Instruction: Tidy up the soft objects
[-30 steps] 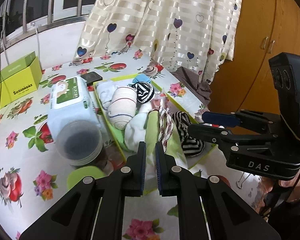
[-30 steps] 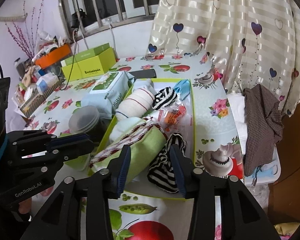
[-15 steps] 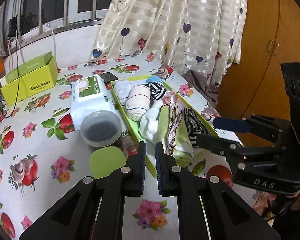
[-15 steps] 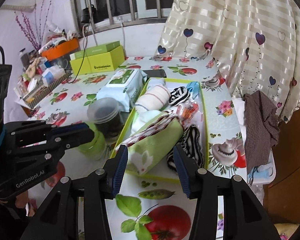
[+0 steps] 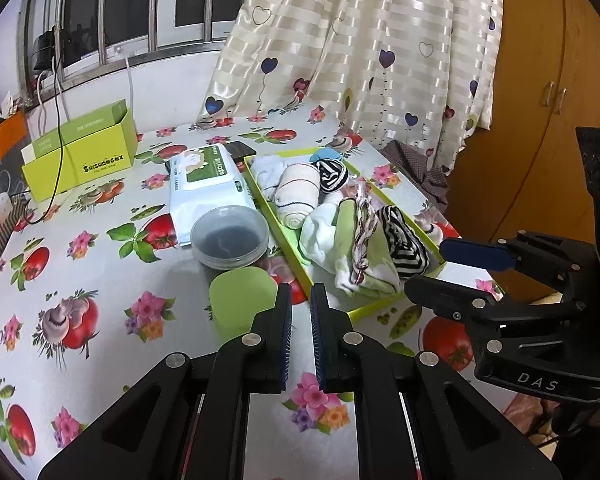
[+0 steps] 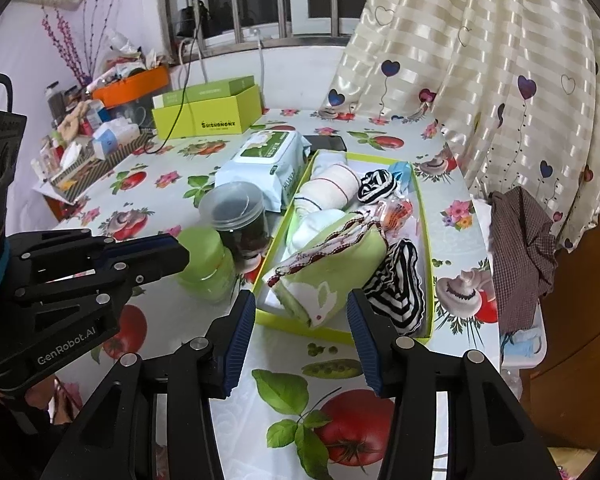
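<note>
A shallow lime-green tray [image 6: 427,268] [image 5: 274,220] on the floral table holds rolled and folded soft items: a folded green cloth with red-white trim [image 6: 332,264] [image 5: 362,248], a black-and-white striped piece [image 6: 400,284] [image 5: 404,240], a cream rolled towel [image 6: 332,188] [image 5: 296,192], a white cloth [image 5: 318,228] and a small striped roll [image 6: 376,186]. My left gripper [image 5: 301,300] is shut and empty, short of the tray's near corner. My right gripper [image 6: 302,300] is open and empty, just in front of the green cloth.
A wet-wipes pack [image 5: 204,188], a clear lidded jar [image 5: 230,236] and a green cup [image 5: 242,300] stand left of the tray. A lime box [image 5: 80,156] sits at the back left. A curtain [image 6: 480,80] and brown cloth [image 6: 520,248] hang at the table's right edge.
Both grippers have drawn back from the tray toward the table's near edge. The green cloth, earlier between my right fingers, now lies in the tray. The right jaws have opened wider.
</note>
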